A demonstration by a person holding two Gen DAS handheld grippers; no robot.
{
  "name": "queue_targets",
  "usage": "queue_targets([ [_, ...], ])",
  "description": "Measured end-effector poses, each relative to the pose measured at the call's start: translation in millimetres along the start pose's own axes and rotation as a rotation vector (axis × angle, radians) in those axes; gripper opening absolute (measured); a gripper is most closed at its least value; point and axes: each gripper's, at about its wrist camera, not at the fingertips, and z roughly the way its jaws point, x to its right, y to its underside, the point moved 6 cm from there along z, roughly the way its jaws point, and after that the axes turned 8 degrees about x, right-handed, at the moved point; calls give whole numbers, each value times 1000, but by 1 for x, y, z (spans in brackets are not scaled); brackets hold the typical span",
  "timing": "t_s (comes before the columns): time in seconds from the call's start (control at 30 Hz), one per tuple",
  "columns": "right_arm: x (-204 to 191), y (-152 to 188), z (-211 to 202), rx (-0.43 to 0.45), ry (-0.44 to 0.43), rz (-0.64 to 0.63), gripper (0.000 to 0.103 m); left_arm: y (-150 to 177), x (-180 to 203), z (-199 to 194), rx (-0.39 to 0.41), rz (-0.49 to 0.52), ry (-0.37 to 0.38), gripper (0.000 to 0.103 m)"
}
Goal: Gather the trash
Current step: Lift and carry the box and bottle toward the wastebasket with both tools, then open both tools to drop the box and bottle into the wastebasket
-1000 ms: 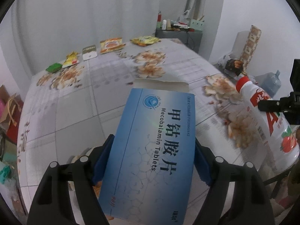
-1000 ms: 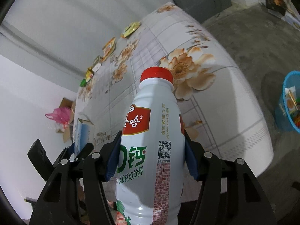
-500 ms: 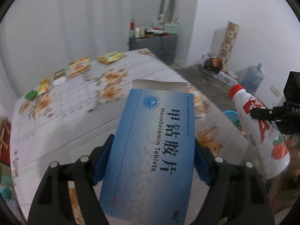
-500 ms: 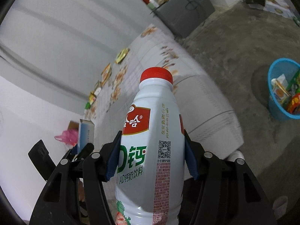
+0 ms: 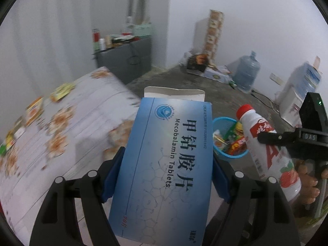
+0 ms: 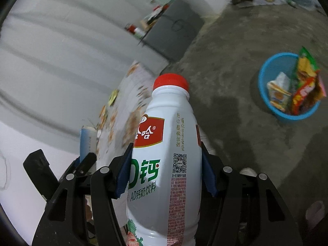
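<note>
My left gripper (image 5: 167,175) is shut on a blue tablet box (image 5: 166,164) whose white top flap stands open. My right gripper (image 6: 165,171) is shut on a white milk-drink bottle (image 6: 166,164) with a red cap, held upright; the same bottle (image 5: 268,149) shows at the right of the left wrist view. A blue basket (image 6: 287,90) with wrappers and cartons in it stands on the concrete floor to the right. In the left wrist view that basket (image 5: 220,143) sits just beyond the box and bottle. The box's edge (image 6: 87,141) shows at the left of the right wrist view.
The table with its flowered cloth (image 5: 67,127) lies to the left, with several snack packets (image 5: 61,90) along its far edge. A grey cabinet (image 5: 125,61) stands at the wall. A water jug (image 5: 247,71) and cardboard boxes (image 5: 205,69) sit on the floor beyond.
Both grippers have swung right, away from the table and toward the floor, each keeping its object. The blue basket has come into the left wrist view and looms larger in the right.
</note>
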Motion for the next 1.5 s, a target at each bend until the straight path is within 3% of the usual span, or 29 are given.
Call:
queue_targets([
  [0.3, 86, -26, -16, 88, 73, 195, 56, -30, 80, 91, -129, 30, 167, 75],
  [0.53, 161, -44, -10, 126, 190, 314, 56, -42, 148, 177, -236, 92, 232, 75],
  [0.83, 207, -96, 23, 129, 275, 301, 59, -52, 221, 281, -379, 72, 328, 75],
  [0.93, 231, -121, 44, 146, 338, 263, 71, -53, 237, 315, -412, 44, 340, 92],
  [1.03, 250, -124, 55, 144, 413, 248, 71, -44, 241, 339, -436, 18, 301, 94],
  [1.27, 249, -97, 34, 194, 418, 274, 71, -34, 236, 325, -426, 14, 326, 94],
  [1.5, 218, -83, 4, 255, 449, 248, 71, -55, 221, 277, -335, 17, 339, 94],
])
